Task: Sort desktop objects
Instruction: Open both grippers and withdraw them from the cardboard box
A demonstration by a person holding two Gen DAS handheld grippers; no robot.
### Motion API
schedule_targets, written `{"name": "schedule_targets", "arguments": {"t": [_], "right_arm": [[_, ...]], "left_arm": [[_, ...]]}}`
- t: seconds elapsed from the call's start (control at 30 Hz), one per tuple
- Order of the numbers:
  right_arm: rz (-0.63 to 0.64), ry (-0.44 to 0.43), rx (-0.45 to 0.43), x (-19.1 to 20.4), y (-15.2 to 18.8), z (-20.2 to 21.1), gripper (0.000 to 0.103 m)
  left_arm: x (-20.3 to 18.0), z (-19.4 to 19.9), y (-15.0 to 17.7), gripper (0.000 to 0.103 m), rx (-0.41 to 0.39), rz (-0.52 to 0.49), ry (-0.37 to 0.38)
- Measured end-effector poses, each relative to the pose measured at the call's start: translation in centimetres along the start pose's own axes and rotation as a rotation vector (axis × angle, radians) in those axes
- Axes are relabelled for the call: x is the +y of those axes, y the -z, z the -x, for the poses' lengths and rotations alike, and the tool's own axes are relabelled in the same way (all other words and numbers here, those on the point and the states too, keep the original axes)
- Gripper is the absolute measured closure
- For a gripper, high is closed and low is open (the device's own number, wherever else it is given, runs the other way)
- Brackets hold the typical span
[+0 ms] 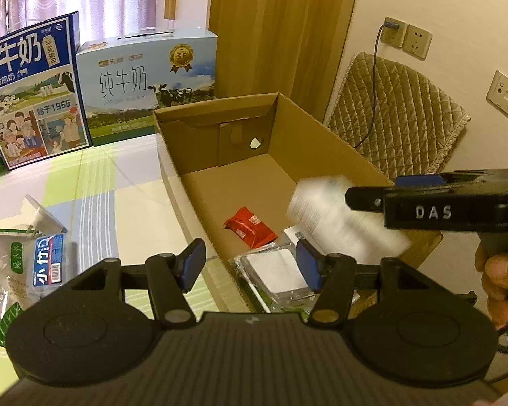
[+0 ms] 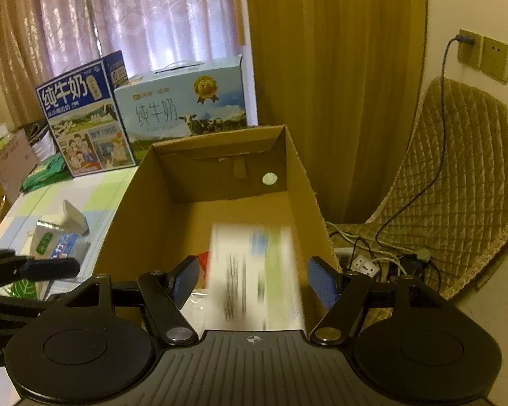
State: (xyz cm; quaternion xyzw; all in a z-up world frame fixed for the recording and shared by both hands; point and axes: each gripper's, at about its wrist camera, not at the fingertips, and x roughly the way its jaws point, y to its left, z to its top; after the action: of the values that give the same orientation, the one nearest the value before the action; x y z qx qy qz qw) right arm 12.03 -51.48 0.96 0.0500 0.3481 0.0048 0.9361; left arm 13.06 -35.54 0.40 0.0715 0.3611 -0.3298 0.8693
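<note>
An open cardboard box [image 1: 321, 142] stands on the table. Inside lie a red snack packet [image 1: 250, 226] and a clear-wrapped flat pack [image 1: 274, 270]. A white printed carton [image 2: 254, 270], motion-blurred, hangs over the box's near end between the spread fingers of my right gripper [image 2: 254, 275], touching neither pad. My right gripper is open. My left gripper [image 1: 250, 264] is open and holds nothing, hovering above the box's near left wall. To the left of the box, several pouches sit on the table: a green-and-white one [image 1: 10, 270] and a blue-labelled one [image 1: 50, 260].
Two milk cases [image 1: 34, 91] [image 1: 152, 81] stand at the table's back edge against the curtains. A quilted chair [image 2: 457, 182] with a cable and a power strip [image 2: 365, 264] is right of the box. A hand [image 1: 498, 280] grips the right tool.
</note>
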Motion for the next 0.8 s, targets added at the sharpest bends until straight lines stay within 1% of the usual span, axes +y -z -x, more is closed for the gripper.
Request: {"name": "schedule_targets", "arguments": {"t": [0.27, 0.4, 0.8], "right_arm": [[-0.005, 0.009, -0.011, 0.2, 0.2, 1.5, 0.032], [-0.009, 0.008, -0.019, 0.9, 0.4, 2.6, 0.03], [-0.002, -0.038, -0.057, 5.1, 1.2, 6.4, 0.02]], "left_arm": [[1.0, 1.2, 0.9, 0.049, -0.001, 0.008, -0.01], [1.3, 2.4, 1.3, 0.047, -0.003, 0.007, -0.019], [3.7, 7.9, 3.1, 0.041, -0.025, 0.012, -0.074]]}}
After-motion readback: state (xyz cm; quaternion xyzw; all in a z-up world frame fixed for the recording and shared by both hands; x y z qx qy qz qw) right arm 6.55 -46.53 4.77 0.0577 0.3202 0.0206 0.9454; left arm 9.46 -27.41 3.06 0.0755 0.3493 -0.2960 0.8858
